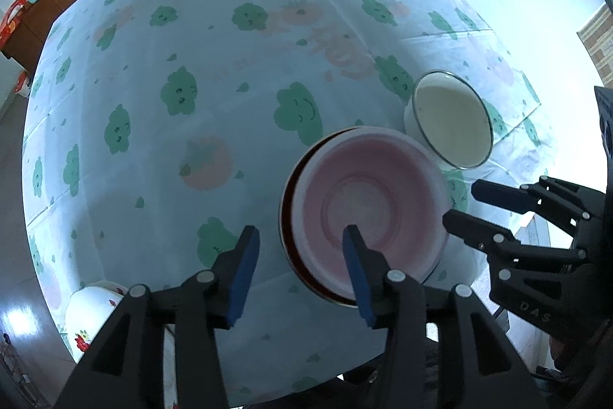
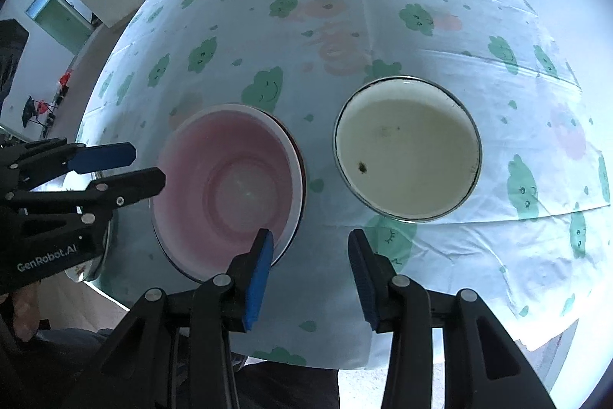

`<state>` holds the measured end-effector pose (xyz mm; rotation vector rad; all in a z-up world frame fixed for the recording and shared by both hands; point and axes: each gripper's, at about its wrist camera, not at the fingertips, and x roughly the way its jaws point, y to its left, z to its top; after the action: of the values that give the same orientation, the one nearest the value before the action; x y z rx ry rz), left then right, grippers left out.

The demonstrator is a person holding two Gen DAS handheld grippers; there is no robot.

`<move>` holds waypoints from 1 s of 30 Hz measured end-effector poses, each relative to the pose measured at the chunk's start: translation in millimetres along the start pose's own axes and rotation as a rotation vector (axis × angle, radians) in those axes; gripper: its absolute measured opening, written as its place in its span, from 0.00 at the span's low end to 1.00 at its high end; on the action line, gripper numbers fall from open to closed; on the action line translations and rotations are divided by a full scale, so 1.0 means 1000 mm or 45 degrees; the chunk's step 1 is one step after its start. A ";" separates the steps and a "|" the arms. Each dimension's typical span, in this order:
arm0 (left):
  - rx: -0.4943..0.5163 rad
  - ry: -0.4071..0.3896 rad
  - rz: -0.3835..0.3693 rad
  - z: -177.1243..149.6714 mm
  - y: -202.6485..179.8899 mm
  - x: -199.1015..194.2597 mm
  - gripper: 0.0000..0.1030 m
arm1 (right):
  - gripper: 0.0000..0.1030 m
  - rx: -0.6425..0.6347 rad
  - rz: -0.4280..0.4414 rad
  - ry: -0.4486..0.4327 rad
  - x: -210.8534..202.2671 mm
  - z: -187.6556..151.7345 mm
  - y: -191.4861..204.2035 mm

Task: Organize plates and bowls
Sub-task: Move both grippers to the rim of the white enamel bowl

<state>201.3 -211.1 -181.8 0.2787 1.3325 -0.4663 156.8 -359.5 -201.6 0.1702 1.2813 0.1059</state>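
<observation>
Pink plastic, the bowl (image 2: 226, 186) sits nested in a darker dish (image 1: 285, 213) whose rim shows only as a thin crescent along its edge, near the front of the round table (image 1: 153, 148) with its cloud-print cloth. Just beside it, at about two o'clock in the left wrist view, stands the cream enamel bowl (image 2: 408, 148), apart from it and empty but for a dark speck.

Both tools hang steeply over the pink bowl. The left gripper (image 1: 302, 248) straddles the bowl's nine o'clock rim with its jaws parted and nothing pressed between them; the right gripper (image 2: 312, 248) does likewise at the three o'clock rim, released, one pad inside the wall and one outside.

The risk from here, as I judge it, is a lopsided pinch: if one side closes before the other, the light bowl could tip or skate on the dish beneath. Lifting the pair together could also drag the lower dish partway and drop it.

A flowered white dish (image 1: 92, 321) at seven o'clock is half cut off by the left tool. What the dark dish beneath really is, plate or bowl, perhaps cannot be settled from this sliver.
</observation>
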 end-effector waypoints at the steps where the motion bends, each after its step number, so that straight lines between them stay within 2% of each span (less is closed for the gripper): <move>1: 0.000 -0.002 -0.001 0.001 -0.001 0.000 0.44 | 0.42 0.003 0.004 -0.002 -0.001 0.000 0.000; 4: -0.004 -0.022 -0.007 0.005 -0.003 -0.003 0.45 | 0.42 0.016 0.009 -0.007 -0.004 0.001 -0.004; 7: -0.003 -0.040 -0.004 0.010 -0.005 -0.005 0.52 | 0.42 0.022 0.017 -0.015 -0.007 0.000 -0.007; 18: 0.067 -0.067 -0.013 0.034 -0.028 -0.007 0.53 | 0.42 0.079 0.008 -0.061 -0.021 -0.003 -0.029; 30: 0.189 -0.065 -0.008 0.070 -0.070 0.006 0.53 | 0.42 0.185 -0.039 -0.095 -0.028 -0.002 -0.070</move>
<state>228.7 -305.1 -166.9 0.3831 1.2511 -0.5757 145.9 -433.1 -188.9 0.2766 1.2170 -0.0196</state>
